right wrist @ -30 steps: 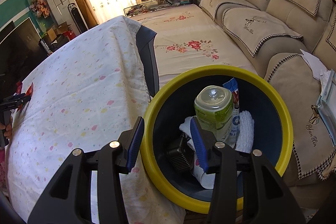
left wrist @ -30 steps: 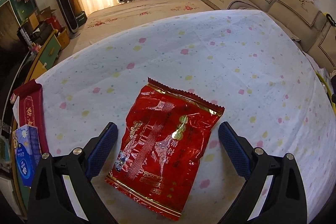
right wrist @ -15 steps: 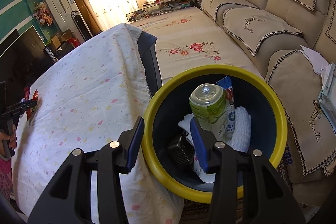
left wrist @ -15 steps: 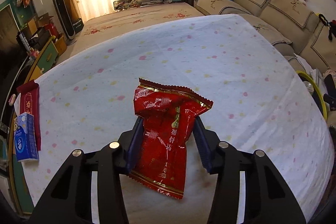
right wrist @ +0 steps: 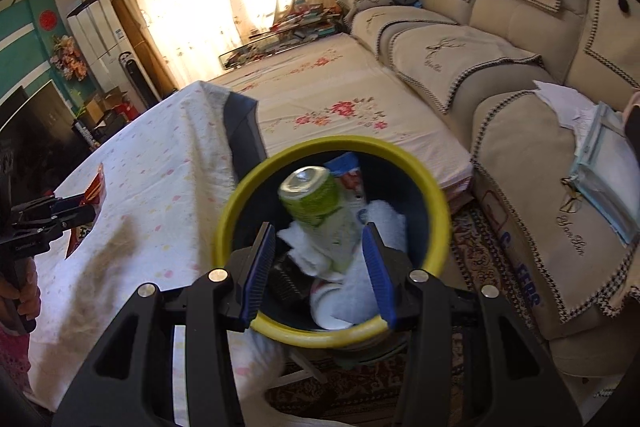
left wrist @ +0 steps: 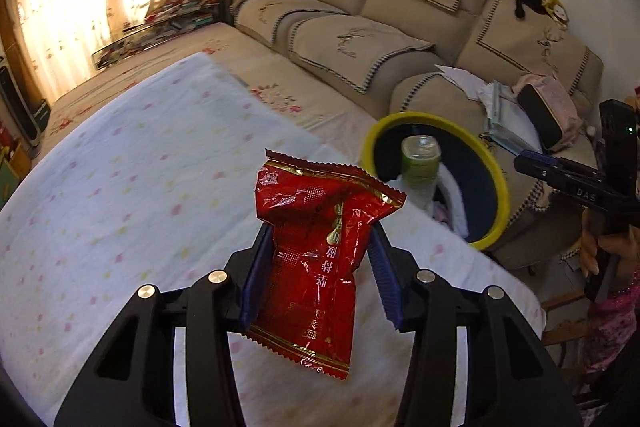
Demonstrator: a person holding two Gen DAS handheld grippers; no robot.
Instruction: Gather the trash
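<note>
My left gripper [left wrist: 318,267] is shut on a red foil snack bag [left wrist: 320,247] and holds it above the white dotted tablecloth [left wrist: 120,195]. A bin with a yellow rim [left wrist: 500,187] stands past the table's right edge. In the right wrist view my right gripper [right wrist: 318,267] hovers over that bin [right wrist: 256,195]. Its jaws stand a little apart with nothing between them. A green bottle [right wrist: 320,211], white cloth [right wrist: 380,223] and a black object [right wrist: 288,279] lie in the bin. The left gripper with the red bag [right wrist: 94,187] shows at the far left.
A beige sofa [right wrist: 520,67] runs along the right, with papers [right wrist: 600,147] on its near seat. A floral mat [right wrist: 340,99] lies beyond the table. A dark chair back [right wrist: 240,135] stands at the table's edge by the bin. A patterned rug [right wrist: 472,227] covers the floor.
My left gripper has shut on the red bag, lifted it off the table and swung right toward the bin. My right gripper has opened a little wider and risen above the bin.
</note>
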